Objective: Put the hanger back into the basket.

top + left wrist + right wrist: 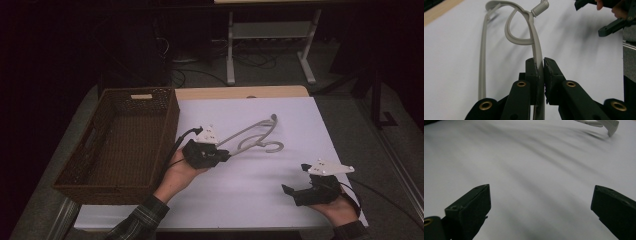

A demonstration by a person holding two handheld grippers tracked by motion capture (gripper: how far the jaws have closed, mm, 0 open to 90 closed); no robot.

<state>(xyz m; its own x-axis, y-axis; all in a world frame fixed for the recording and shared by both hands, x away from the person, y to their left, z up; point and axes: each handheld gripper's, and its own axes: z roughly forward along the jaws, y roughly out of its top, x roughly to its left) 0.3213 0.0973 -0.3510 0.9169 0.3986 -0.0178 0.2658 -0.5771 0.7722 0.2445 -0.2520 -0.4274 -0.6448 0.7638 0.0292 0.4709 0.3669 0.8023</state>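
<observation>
A light grey plastic clothes hanger (255, 134) lies over the middle of the white table sheet (260, 195), its hook pointing right. My left gripper (226, 154) is shut on one end of the hanger's arm; in the left gripper view the grey bar (537, 50) runs between the closed jaws and up to the hook loop. My right gripper (290, 186) rests near the front right of the sheet, open, with bare sheet between its jaws. A tip of the hanger (610, 125) shows at the top right of the right gripper view.
A brown wicker basket (165, 127) stands on the left side of the table, right beside my left hand. The table's wooden far edge (240, 92) lies behind the sheet. A white-legged desk frame (270, 45) and cables stand on the floor beyond.
</observation>
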